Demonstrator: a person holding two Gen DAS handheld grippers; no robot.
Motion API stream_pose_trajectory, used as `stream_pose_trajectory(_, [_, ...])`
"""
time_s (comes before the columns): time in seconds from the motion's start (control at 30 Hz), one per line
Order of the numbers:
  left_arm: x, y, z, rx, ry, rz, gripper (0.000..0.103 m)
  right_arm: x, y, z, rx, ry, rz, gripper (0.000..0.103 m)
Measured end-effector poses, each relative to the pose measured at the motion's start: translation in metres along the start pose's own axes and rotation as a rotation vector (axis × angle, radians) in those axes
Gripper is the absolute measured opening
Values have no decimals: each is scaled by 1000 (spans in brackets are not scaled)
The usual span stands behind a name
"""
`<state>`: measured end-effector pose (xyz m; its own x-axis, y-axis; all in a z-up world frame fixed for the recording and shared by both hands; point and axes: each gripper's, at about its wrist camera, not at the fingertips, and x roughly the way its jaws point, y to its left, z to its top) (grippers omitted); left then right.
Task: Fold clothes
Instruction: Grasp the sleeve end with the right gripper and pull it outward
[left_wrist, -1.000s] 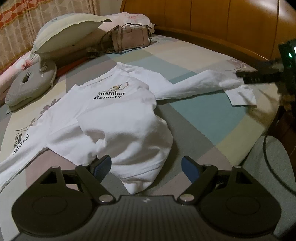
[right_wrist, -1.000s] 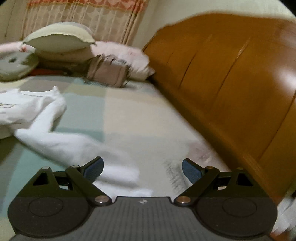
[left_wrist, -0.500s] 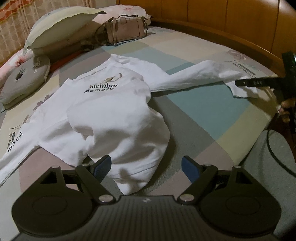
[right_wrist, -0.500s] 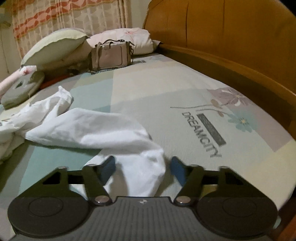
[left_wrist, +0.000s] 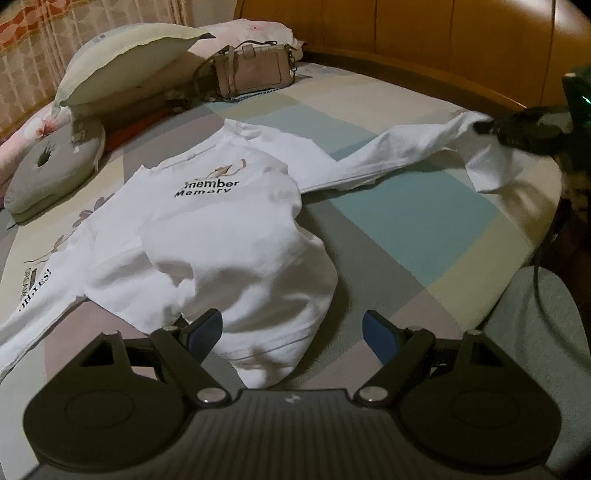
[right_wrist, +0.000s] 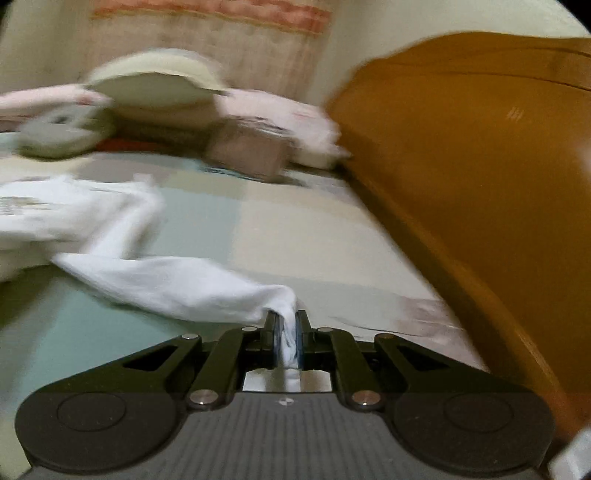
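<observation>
White cotton is bunched between the blue pads of my right gripper (right_wrist: 287, 332): its jaws are closing on the cuff end of the sleeve (right_wrist: 177, 284), and the pads already pinch the fabric. The sleeve belongs to a white long-sleeved shirt (left_wrist: 221, 236) lying chest-up on the checked bedspread (left_wrist: 406, 229), printed lettering facing upward. That sleeve stretches across the bed toward the wooden headboard (right_wrist: 480, 177); the other sleeve trails off toward the left edge of the left wrist view. My left gripper (left_wrist: 291, 332) is released, jaws wide apart, and hangs over the shirt's rumpled hem with nothing between the pads. Beyond the shirt, a pink handbag (left_wrist: 255, 70) leans against the pillows (left_wrist: 122, 62), and a grey round cushion (left_wrist: 51, 166) lies beside them.
</observation>
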<state>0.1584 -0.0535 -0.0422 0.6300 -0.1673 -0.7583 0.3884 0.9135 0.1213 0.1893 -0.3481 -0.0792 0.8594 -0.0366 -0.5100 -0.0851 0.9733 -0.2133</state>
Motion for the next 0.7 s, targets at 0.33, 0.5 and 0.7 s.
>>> stream_pose_trajectory(0.33, [-9,4,1,-5,-21,8,83,-14,57,-36,126,191,426,22])
stream_pose_trajectory(0.5, [-6,-2,3,0,-26,-13,83,-34,13,-36,304,135,400,31])
stream_pose_trajectory(0.7, [-3,-13,4,19,-22,-39,83,-4,-21,-52,415,172,206,46])
